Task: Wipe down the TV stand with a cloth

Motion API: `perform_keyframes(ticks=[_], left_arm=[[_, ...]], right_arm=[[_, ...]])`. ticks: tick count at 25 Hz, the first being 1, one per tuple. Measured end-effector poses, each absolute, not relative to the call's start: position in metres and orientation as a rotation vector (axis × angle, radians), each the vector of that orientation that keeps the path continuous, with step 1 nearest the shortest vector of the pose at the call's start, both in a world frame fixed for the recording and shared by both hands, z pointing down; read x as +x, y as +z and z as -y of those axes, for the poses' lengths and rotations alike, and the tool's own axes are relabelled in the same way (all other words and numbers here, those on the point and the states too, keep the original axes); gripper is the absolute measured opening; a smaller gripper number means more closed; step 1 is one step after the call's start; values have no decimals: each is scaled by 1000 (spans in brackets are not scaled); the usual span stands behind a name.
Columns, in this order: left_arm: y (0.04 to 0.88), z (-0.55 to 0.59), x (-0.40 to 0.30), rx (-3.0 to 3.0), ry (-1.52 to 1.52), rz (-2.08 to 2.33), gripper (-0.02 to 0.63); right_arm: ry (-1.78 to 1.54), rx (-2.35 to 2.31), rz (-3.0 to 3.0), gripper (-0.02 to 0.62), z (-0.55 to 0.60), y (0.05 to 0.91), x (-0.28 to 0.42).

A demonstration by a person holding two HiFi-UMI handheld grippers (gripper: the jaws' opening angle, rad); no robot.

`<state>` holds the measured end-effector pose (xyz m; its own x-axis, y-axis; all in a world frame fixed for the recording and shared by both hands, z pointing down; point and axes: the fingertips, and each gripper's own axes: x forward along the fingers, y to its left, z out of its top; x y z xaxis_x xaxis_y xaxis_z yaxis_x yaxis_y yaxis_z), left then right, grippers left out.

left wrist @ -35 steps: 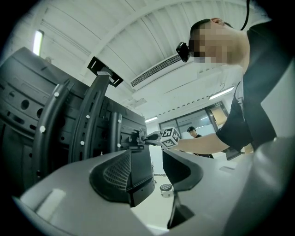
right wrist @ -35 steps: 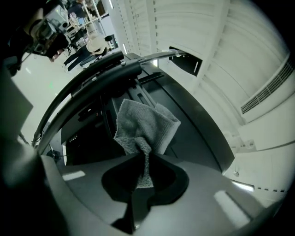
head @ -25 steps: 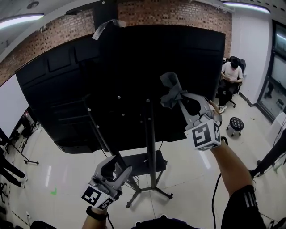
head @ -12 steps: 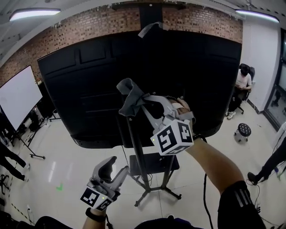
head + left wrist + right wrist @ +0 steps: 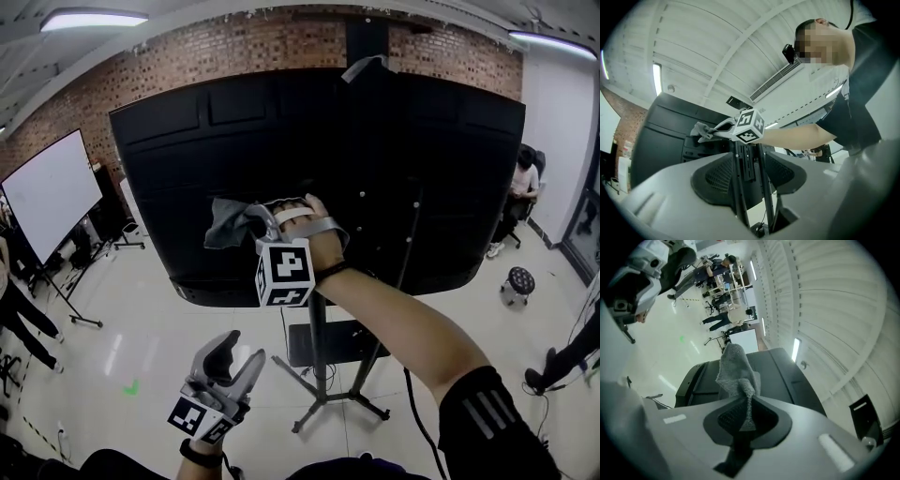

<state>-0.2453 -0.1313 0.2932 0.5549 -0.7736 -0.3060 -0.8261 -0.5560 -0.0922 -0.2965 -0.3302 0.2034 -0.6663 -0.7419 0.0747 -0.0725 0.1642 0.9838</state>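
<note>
Filling most of the head view, the black back of a large television (image 5: 309,159) hangs on its TV stand (image 5: 322,375), a dark upright post with a small shelf and splayed legs on the glossy pale floor. A brick wall (image 5: 187,56) runs behind, and a whiteboard (image 5: 47,192) stands at the left. A person (image 5: 522,187) sits at the far right, near a small round stool (image 5: 518,278).

The right gripper (image 5: 255,220) is raised at the lower left part of the television's back, above the stand's post. Its jaws are clamped on a grey cloth (image 5: 225,225), which bunches out beyond the tips; the cloth seems to lie against the black panel, though contact is hard to confirm. The right gripper view shows a fold of the cloth pinched between the pads.

The left gripper (image 5: 236,354) hangs low, well apart from the cloth, pointing towards the stand. Its jaws stand only narrowly apart with nothing between them; the stand's post shows through the gap.
</note>
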Motion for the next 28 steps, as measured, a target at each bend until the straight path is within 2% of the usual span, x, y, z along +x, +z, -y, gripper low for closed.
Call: perform_keyframes(ticks=[10,28], left_arm=[[301,123,-279,-2558,351,-1385,236],[297,134,-241,-2645,361,-1208,236]], right_arm=[[-1566,723,1571,23,372,234,-350],[-1488,778,1462,23,378,243,-283]])
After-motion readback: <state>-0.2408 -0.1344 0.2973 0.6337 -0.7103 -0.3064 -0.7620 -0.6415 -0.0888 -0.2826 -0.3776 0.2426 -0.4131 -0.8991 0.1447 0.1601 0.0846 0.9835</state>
